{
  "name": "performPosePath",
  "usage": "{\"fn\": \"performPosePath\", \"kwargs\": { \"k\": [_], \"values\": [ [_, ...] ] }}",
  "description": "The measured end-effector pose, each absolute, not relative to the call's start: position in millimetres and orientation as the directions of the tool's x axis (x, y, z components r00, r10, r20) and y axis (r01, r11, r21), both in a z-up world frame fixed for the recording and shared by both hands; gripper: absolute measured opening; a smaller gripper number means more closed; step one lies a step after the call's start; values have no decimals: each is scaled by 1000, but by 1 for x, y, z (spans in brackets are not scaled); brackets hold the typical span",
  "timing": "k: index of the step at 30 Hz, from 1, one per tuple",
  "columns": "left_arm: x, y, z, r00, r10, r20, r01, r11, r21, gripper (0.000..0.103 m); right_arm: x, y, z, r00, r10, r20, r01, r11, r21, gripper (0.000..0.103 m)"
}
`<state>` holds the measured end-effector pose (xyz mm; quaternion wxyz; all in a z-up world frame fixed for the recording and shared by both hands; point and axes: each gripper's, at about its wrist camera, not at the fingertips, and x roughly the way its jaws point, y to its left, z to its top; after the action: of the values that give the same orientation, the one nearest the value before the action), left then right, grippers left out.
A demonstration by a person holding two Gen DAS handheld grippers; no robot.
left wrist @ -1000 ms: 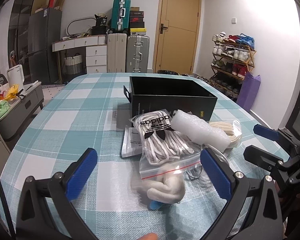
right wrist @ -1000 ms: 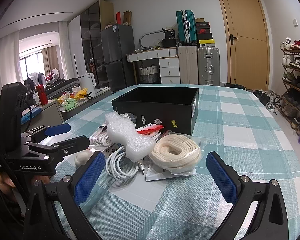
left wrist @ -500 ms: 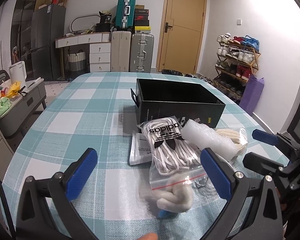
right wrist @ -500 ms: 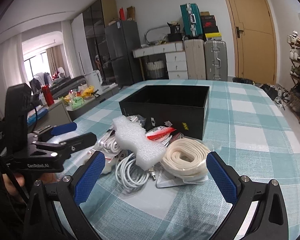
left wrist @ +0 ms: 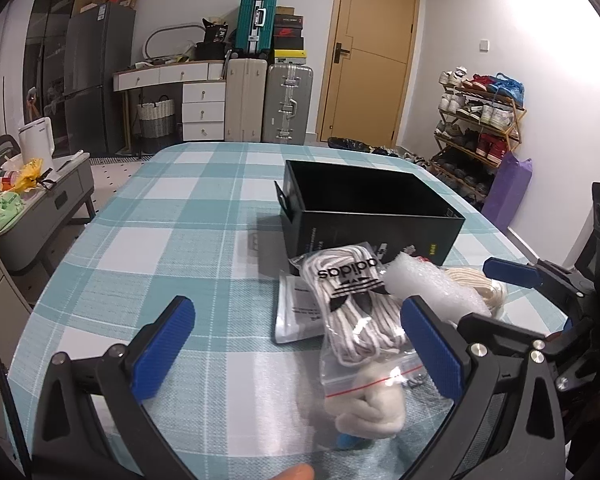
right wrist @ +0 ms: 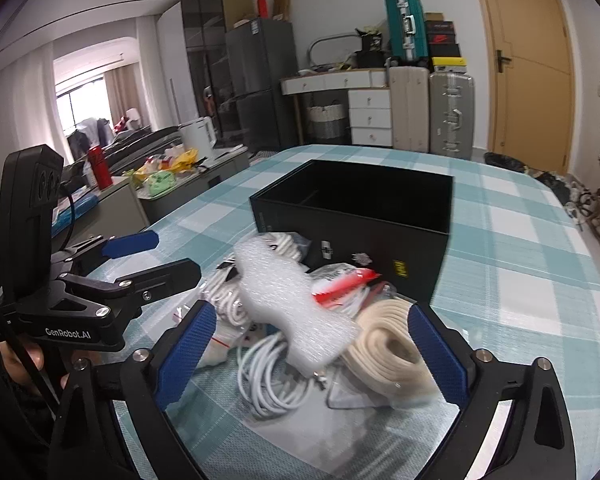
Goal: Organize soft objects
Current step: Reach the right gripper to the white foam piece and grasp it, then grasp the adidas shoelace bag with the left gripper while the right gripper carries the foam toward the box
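Observation:
A pile of soft items lies on the checked tablecloth in front of an open black box [left wrist: 364,204] [right wrist: 356,208]. It holds a clear bag of white laces [left wrist: 352,308], a white foam piece [right wrist: 292,312] [left wrist: 432,288], a cream cord coil in a bag [right wrist: 388,348], a white cable [right wrist: 268,376] and a cream knotted thing [left wrist: 372,408]. My left gripper [left wrist: 300,352] is open and empty, to the left of the lace bag. My right gripper [right wrist: 312,360] is open and empty, with the foam piece and the coil between its fingers. The right gripper also shows in the left wrist view [left wrist: 488,300].
The teal checked table [left wrist: 160,240] reaches left and far behind the box. A side cabinet with clutter [left wrist: 28,196] stands left of the table. Suitcases [left wrist: 268,100], a drawer desk and a door are at the back wall, and a shoe rack [left wrist: 476,128] at the right.
Both grippers have shifted; the pile and box now sit further right in the left wrist view and nearer in the right wrist view. Both stay open and nothing was picked up.

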<state>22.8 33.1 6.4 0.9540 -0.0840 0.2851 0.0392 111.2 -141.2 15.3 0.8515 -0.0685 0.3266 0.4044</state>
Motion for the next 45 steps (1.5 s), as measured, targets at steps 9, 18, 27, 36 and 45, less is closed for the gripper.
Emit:
{"fn": "performPosePath", "kwargs": {
  "k": [9, 18, 27, 36, 45],
  "values": [
    [24, 41, 8, 832, 37, -554, -139, 980, -145, 103, 121, -122, 8, 394, 657, -643, -755, 630, 181, 79],
    [26, 39, 8, 826, 27, -563, -131, 981, -145, 103, 118, -123, 10, 391, 669, -633, -766, 618, 180, 57],
    [31, 29, 9, 819, 5, -574, -102, 985, -137, 103, 109, -154, 17, 432, 689, -582, -739, 640, 209, 37],
    [52, 12, 7, 783, -20, -622, -83, 987, -137, 103, 101, -177, 30, 478, 700, -531, -715, 661, 228, 37],
    [73, 9, -4, 724, -76, -686, -76, 979, -188, 89, 97, -188, 37, 506, 684, -526, -692, 686, 226, 37]
  ]
}}
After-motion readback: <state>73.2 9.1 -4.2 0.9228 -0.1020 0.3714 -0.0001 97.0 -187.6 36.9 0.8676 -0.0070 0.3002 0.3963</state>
